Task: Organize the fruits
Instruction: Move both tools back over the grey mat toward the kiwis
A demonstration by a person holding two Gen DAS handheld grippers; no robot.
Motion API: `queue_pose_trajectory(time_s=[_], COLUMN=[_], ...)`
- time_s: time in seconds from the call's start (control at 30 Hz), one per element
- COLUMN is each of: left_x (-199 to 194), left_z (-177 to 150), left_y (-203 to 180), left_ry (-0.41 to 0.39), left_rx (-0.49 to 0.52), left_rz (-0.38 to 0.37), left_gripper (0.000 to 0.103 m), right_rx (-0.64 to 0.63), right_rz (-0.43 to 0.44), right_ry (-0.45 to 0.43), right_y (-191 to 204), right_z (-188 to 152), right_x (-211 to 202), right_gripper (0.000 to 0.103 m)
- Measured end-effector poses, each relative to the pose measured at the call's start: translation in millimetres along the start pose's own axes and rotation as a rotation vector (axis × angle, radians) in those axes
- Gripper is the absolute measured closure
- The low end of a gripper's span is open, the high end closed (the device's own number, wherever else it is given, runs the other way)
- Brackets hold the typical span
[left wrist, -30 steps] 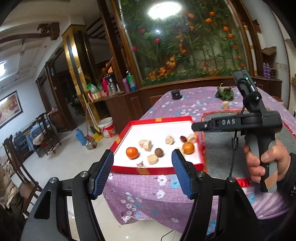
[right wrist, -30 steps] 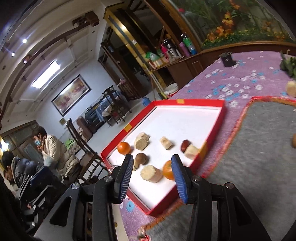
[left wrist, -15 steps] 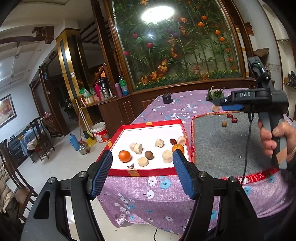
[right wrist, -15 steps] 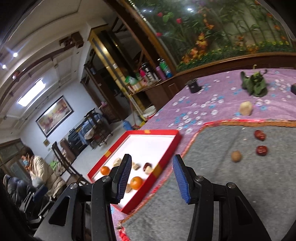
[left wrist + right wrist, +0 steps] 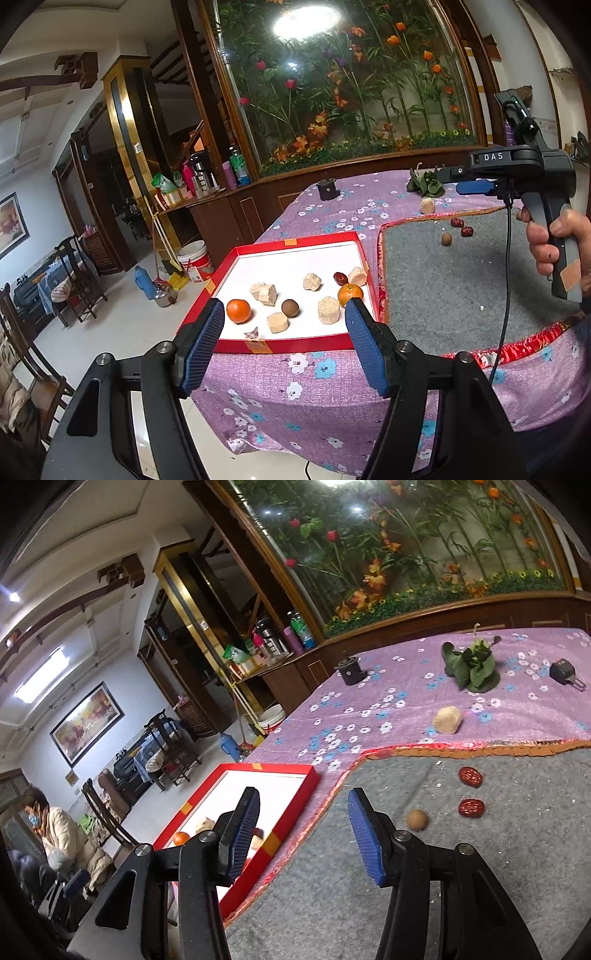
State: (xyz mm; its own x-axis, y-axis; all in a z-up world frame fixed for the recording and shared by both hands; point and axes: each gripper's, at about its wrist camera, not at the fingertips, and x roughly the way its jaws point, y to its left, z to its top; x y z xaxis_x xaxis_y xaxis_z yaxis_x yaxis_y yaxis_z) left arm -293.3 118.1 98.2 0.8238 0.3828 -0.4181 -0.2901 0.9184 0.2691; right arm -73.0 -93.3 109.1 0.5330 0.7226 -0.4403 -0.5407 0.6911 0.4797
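A red tray (image 5: 295,245) with a white floor holds two oranges (image 5: 238,310) (image 5: 350,294), a brown round fruit (image 5: 290,307), a red date (image 5: 340,277) and several beige chunks (image 5: 328,309). On the grey mat (image 5: 498,849) lie two red dates (image 5: 470,776) (image 5: 471,807) and a small brown round fruit (image 5: 417,819). My left gripper (image 5: 284,314) hovers open before the tray's near edge, holding nothing. Over the mat's left part, short of the loose fruits, my right gripper (image 5: 303,805) has its jaws opening with nothing between them.
A beige chunk (image 5: 447,719) and a green leafy bundle (image 5: 472,666) lie on the purple flowered cloth beyond the mat. A black cup (image 5: 351,671) and a black plug (image 5: 563,672) stand farther back. The table's left edge drops to the floor; a person (image 5: 55,834) sits there.
The right gripper has left the tray, swung right and up over the grey mat, and its jaws stand wider. The left gripper has stayed almost in place.
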Motion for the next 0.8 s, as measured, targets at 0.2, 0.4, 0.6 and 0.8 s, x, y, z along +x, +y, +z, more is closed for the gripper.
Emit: queue_pose_trajectory(time_s=[0.2,0.4,0.6,0.8], left_x=[8.0,22.3,26.5,23.2], left_z=[5.5,9.2,15.1,17.2], left_y=[-14.3,-37.4,-63.7,-65.4], left_ry=[0.006,0.033,0.034,0.03], left_rx=[0.03,0.075,0.146,0.146], left_rz=[-0.023,-0.065,-0.106,-0.117], left_gripper=[0.036,0.036,0.036,0.036], right_rx=[0.003,0.07,0.131,0.135], right_rz=[-0.037,-0.057,-0.103,-0.126], right_ry=[-0.017,-0.076,-0.098,-0.113], right_y=[-16.4,-52.5,-88.7,-97.3], right_z=[7.8,16.2,15.0,17.0], right_x=[-7.5,-30.0,-53.7,-63.1], right_gripper=[0.05,0.046,0.045,0.044])
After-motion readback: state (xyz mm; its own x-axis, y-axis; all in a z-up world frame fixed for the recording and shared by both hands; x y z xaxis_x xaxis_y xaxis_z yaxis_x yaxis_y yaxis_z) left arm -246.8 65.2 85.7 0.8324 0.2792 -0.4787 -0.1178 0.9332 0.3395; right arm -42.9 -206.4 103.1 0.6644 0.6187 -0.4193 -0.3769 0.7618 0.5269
